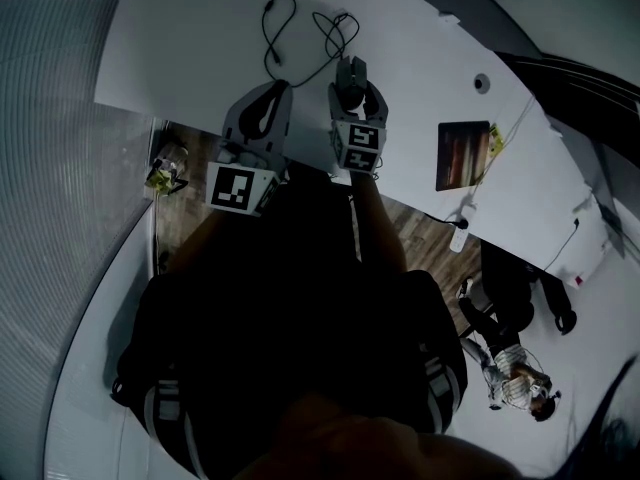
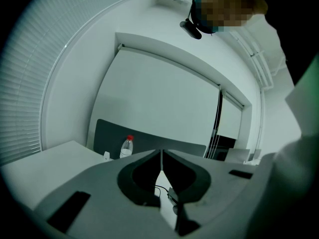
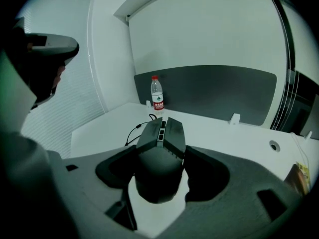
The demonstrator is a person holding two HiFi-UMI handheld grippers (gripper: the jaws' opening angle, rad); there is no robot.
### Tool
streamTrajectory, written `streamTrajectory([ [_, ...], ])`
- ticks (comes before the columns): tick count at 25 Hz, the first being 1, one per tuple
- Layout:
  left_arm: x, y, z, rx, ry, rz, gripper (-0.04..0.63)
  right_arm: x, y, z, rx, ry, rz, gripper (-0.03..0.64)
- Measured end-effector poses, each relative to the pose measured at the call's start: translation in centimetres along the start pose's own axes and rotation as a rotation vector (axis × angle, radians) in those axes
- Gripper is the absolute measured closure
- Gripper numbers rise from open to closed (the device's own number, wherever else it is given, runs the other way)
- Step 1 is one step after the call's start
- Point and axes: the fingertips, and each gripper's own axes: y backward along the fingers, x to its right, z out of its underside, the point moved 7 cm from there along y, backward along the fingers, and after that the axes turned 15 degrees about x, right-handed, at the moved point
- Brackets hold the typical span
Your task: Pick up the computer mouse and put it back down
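Observation:
A dark grey computer mouse (image 1: 351, 69) sits between the jaws of my right gripper (image 1: 350, 78), over the white table (image 1: 200, 48) near its front edge. In the right gripper view the mouse (image 3: 158, 156) fills the gap, and the right gripper (image 3: 160, 146) is shut on its sides. Its black cable (image 3: 136, 131) trails off towards the table's far side, with loops (image 1: 283, 26) lying ahead of both grippers. I cannot tell whether the mouse touches the table. My left gripper (image 1: 276, 90) hangs just left of it, with its jaws meeting and nothing in them (image 2: 161, 156).
A water bottle with a red cap (image 3: 157, 94) stands at the far edge before a grey divider panel (image 3: 219, 91). A dark framed card (image 1: 463, 154) and a round grommet (image 1: 482, 83) lie on the table to the right. Wooden floor (image 1: 190, 158) shows below the table's front edge.

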Motion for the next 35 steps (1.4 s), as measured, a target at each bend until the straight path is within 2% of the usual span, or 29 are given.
streamTrajectory([
  [4,0.0,-0.2,0.7,-0.031,0.01,-0.004,0.581,0.3,-0.7,1.4,-0.037,0.012,0.003,0.33],
  [21,0.3,-1.3,1.7,-0.025,0.016,-0.022,0.581,0.5,-2.5,6.7,-0.176,0.022,-0.038,0.33],
  [35,0.2,-1.5,2.6,-0.059,0.012,-0.035,0.581,1.0,-3.9,8.9,-0.223,0.029,-0.038,0.33],
])
